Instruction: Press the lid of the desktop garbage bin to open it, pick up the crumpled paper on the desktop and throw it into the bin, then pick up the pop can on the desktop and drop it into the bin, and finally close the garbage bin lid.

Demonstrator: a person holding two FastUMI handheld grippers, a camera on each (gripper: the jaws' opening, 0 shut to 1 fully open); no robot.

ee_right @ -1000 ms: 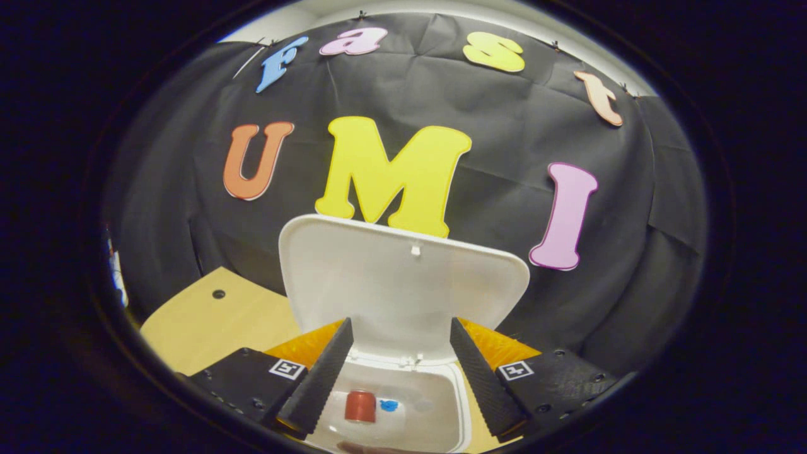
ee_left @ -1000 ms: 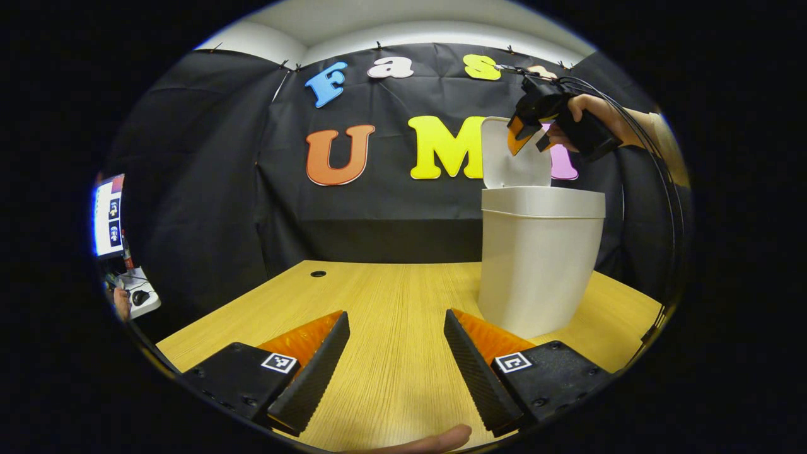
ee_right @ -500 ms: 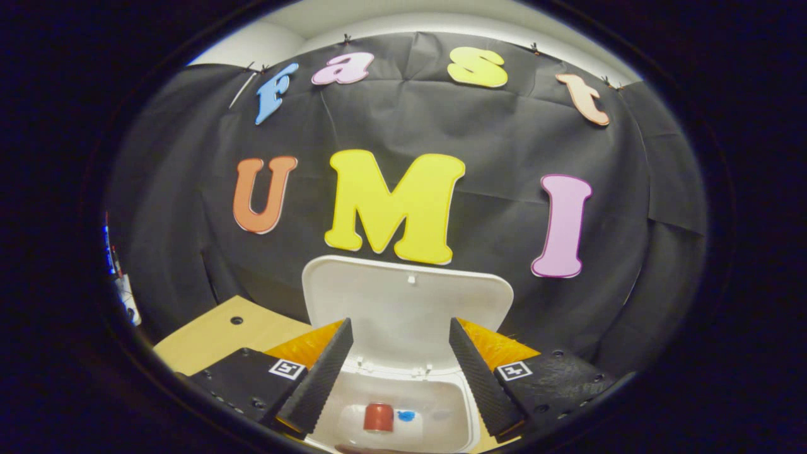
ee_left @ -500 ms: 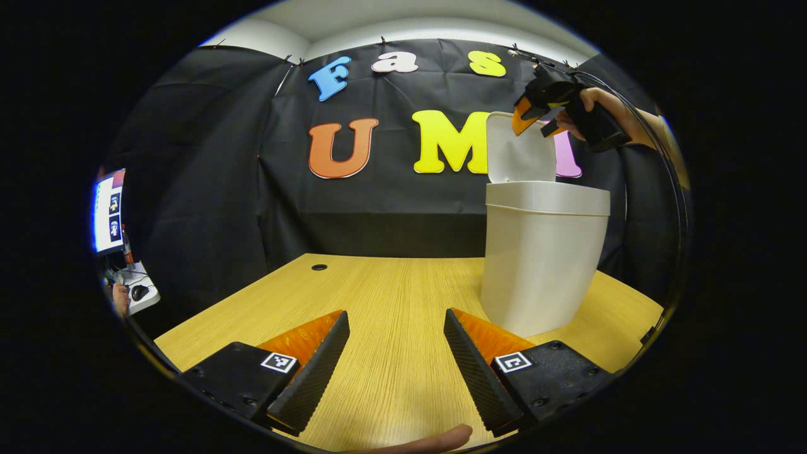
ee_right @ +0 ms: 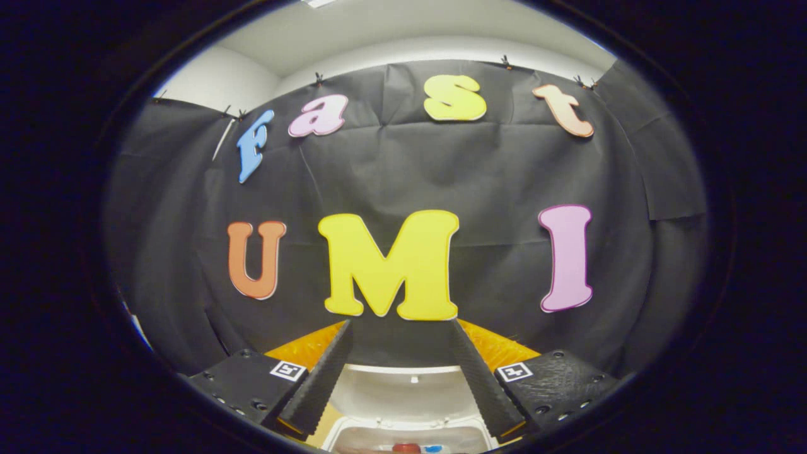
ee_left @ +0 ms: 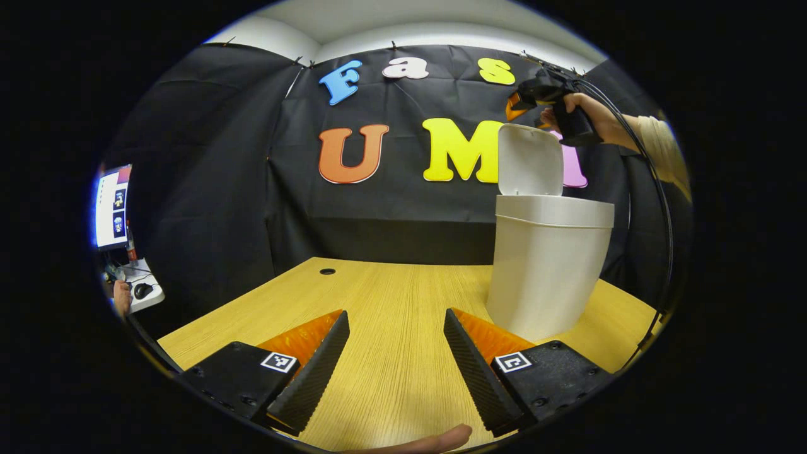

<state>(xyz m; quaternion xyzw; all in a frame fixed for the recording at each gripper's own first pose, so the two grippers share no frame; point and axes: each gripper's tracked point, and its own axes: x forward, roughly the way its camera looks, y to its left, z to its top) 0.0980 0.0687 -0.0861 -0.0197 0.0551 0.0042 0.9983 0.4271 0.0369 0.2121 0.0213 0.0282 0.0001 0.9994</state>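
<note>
Last step in hand: closing the bin, at 2 o'clock on the desk. Its lid stands upright, with the can inside. Both the right gripper above it and the left gripper gape, holding nothing. Next, I judge, the right must press the lid down.

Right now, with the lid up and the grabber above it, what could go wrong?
The lid stands upright, and the open right gripper is above its top edge. A push from the wrong side might tip the bin instead of closing it. The bin also stands near the table's right edge, so a hard shove could slide it off.
</note>
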